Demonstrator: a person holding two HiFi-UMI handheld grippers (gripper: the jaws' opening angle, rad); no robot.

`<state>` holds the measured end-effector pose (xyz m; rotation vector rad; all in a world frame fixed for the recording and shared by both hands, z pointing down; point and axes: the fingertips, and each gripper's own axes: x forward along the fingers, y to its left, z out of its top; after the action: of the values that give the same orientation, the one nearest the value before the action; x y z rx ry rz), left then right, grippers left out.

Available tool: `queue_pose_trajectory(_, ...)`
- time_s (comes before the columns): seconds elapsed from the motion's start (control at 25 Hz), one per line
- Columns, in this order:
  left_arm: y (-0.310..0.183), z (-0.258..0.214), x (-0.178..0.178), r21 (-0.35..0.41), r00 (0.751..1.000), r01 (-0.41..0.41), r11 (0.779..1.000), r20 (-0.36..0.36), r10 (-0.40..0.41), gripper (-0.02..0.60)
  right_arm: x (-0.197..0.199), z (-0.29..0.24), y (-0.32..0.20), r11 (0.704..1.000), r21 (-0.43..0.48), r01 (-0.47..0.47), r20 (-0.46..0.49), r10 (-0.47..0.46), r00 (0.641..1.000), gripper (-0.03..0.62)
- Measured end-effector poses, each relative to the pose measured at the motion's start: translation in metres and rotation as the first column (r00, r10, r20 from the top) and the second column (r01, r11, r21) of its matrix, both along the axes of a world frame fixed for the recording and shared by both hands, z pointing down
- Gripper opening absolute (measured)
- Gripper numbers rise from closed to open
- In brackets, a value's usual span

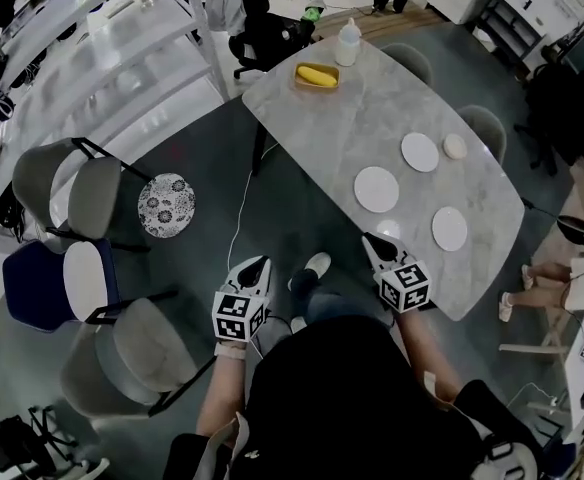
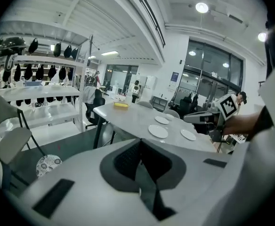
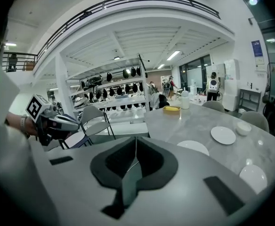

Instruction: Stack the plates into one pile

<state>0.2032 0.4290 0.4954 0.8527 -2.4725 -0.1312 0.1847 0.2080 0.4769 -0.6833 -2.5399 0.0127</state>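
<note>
Marble table point(image 1: 352, 118) fills the middle of an open room. At its near edge the left gripper point(image 1: 261, 264) and right gripper point(image 1: 371, 240) both have their jaws pressed together on nothing, probably because no plate is within reach. Ahead, the nearest plate point(image 1: 376, 189), right plate point(image 1: 449, 229) and far plate point(image 1: 420, 152) lie apart, unstacked. A bowl point(image 1: 455, 146) sits just beside the far plate.
</note>
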Motion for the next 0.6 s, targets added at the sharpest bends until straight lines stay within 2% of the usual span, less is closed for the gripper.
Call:
queue_pose_trajectory(0.24, -0.025, -0.006, -0.080, -0.009, 0.999, -0.035, 0.999, -0.017, 0.035, 0.009, -0.057, 0.018, -0.028, 0.999, -0.008, -0.042, -0.051, 0.042, 0.998, 0.018)
queue_pose_trajectory(0.44, -0.062, -0.005, -0.150, -0.033, 0.992, -0.118, 0.992, -0.053, 0.116, 0.009, -0.105, 0.031, -0.056, 0.996, -0.019, -0.087, -0.107, 0.084, 0.991, 0.018)
queue_pose_trajectory(0.6, -0.101, 0.003, -0.200, -0.050, 0.977, -0.206, 0.977, -0.073, 0.203, 0.009, -0.135, 0.049, -0.076, 0.994, -0.010, -0.108, -0.148, 0.105, 0.983, 0.018)
